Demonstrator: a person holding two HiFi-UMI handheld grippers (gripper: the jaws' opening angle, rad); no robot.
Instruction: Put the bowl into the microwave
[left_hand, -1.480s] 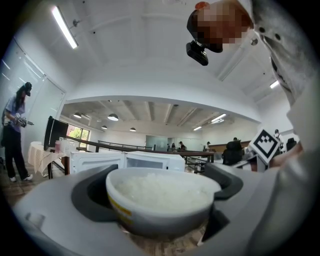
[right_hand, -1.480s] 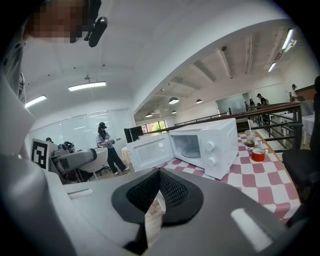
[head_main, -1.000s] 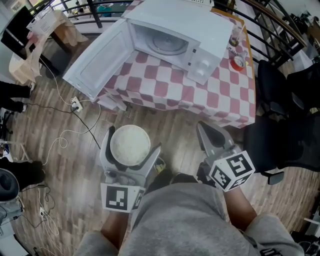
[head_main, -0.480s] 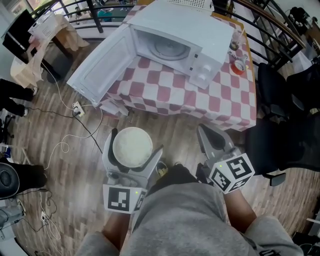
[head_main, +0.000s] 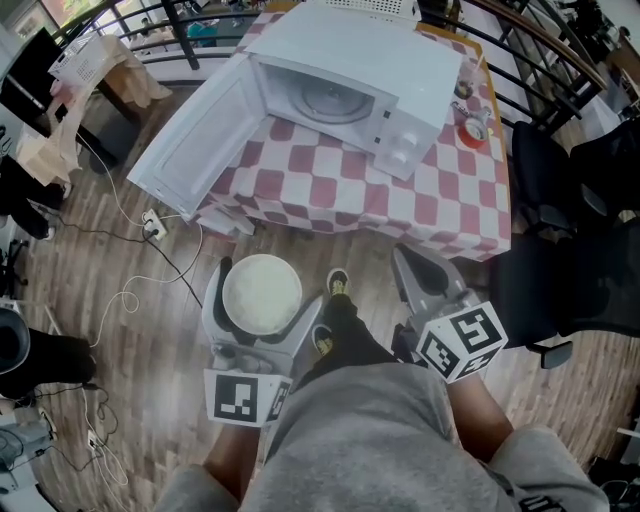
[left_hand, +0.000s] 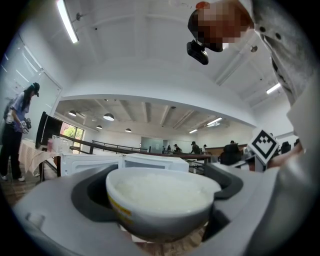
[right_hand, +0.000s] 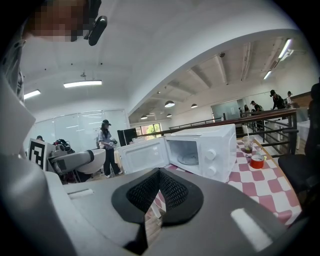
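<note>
A white bowl (head_main: 260, 296) full of rice sits between the jaws of my left gripper (head_main: 268, 284), which is shut on it, over the wooden floor in front of the table. In the left gripper view the bowl (left_hand: 159, 199) fills the gap between the grey pads. The white microwave (head_main: 350, 80) stands on the checked table (head_main: 400, 205), its door (head_main: 200, 130) swung wide open to the left and the glass turntable (head_main: 325, 98) bare. My right gripper (head_main: 408, 262) is shut on nothing, level with the left one; in its own view the microwave (right_hand: 200, 150) lies ahead.
A red cup (head_main: 476, 126) and a glass (head_main: 468, 85) stand right of the microwave. Black chairs (head_main: 560, 230) crowd the table's right side. Cables (head_main: 140, 270) trail over the floor at left. My shoe (head_main: 337, 283) shows between the grippers. A person (left_hand: 17, 130) stands far left.
My foot has stepped forward between the grippers. The bowl stays held in the left gripper and both grippers keep their places in the view.
</note>
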